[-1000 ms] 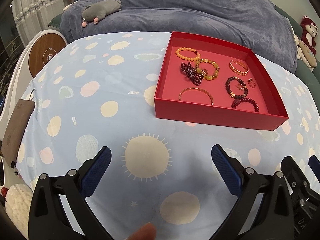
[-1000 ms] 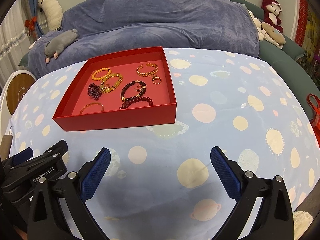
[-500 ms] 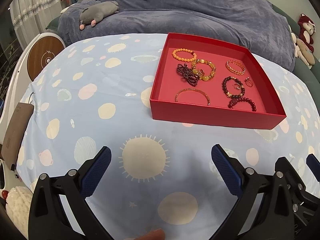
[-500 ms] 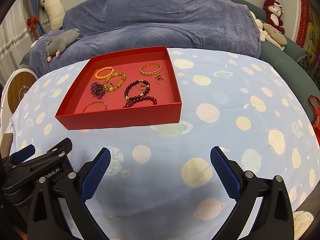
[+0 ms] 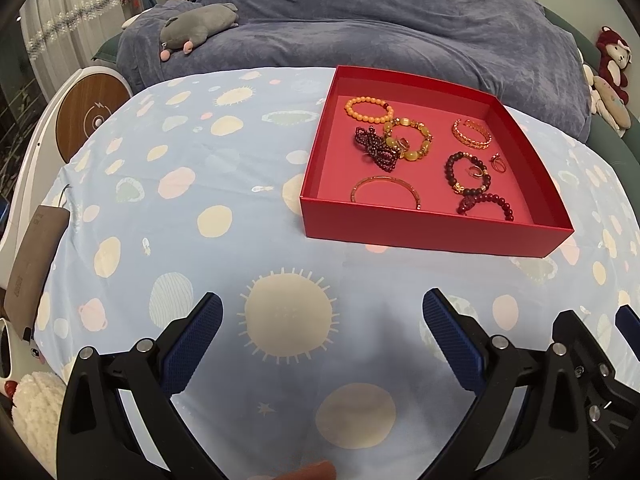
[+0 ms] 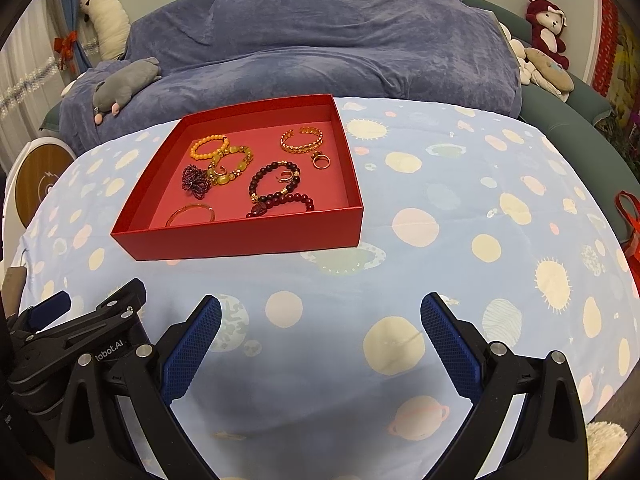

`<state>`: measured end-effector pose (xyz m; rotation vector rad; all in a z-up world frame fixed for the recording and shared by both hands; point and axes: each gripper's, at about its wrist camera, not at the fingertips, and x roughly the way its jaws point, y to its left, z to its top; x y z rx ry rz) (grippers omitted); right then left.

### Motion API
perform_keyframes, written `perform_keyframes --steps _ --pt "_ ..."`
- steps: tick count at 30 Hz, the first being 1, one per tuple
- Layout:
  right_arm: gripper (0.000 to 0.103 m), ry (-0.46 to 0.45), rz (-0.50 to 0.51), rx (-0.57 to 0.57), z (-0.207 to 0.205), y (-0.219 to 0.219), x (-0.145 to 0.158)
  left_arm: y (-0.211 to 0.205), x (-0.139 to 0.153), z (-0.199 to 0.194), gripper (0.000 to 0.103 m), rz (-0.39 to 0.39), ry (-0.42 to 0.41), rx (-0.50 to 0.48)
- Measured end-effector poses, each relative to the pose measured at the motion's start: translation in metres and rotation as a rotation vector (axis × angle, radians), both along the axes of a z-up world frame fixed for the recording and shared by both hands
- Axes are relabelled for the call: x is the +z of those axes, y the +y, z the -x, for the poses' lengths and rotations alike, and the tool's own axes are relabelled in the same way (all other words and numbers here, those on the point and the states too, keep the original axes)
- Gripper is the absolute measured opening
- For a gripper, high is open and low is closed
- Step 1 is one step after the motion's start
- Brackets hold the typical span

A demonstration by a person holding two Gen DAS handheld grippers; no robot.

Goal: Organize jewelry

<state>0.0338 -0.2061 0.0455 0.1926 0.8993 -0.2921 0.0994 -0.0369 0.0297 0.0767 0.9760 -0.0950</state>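
Note:
A shallow red tray (image 5: pixel 436 236) (image 6: pixel 240 242) sits on a light blue patterned cloth. Inside lie an orange bead bracelet (image 5: pixel 368 109) (image 6: pixel 209 148), a yellow bead bracelet (image 5: pixel 412 142), a dark purple bead cluster (image 5: pixel 374 148) (image 6: pixel 195 178), a gold chain cuff (image 5: pixel 471 134) (image 6: pixel 302 140), a thin gold bangle (image 5: pixel 385 192) (image 6: pixel 191 213), dark red bead bracelets (image 5: pixel 478 192) (image 6: pixel 280 192) and a small ring (image 5: pixel 498 164) (image 6: pixel 321 161). My left gripper (image 5: pixel 322 330) is open and empty, near of the tray. My right gripper (image 6: pixel 320 328) is open and empty beside it.
A blue-covered sofa (image 6: pixel 320 40) runs behind the table, with a grey plush (image 5: pixel 196 26) and stuffed toys (image 6: pixel 546 28) on it. A round wooden-topped stand (image 5: pixel 90 118) is at the left. A brown pouch (image 5: pixel 34 256) lies at the table's left edge.
Both grippers have drawn back a little from the tray and tilted, so the tray sits slightly farther and more centred. The jaws stay open.

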Motion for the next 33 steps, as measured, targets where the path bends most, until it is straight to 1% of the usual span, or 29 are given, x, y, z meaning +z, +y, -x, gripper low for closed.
perform_keyframes --steps 33 --pt "0.096 0.000 0.001 -0.001 0.0000 0.0008 0.0000 0.0035 -0.0023 0.0015 0.096 -0.010 -0.006 0.000"
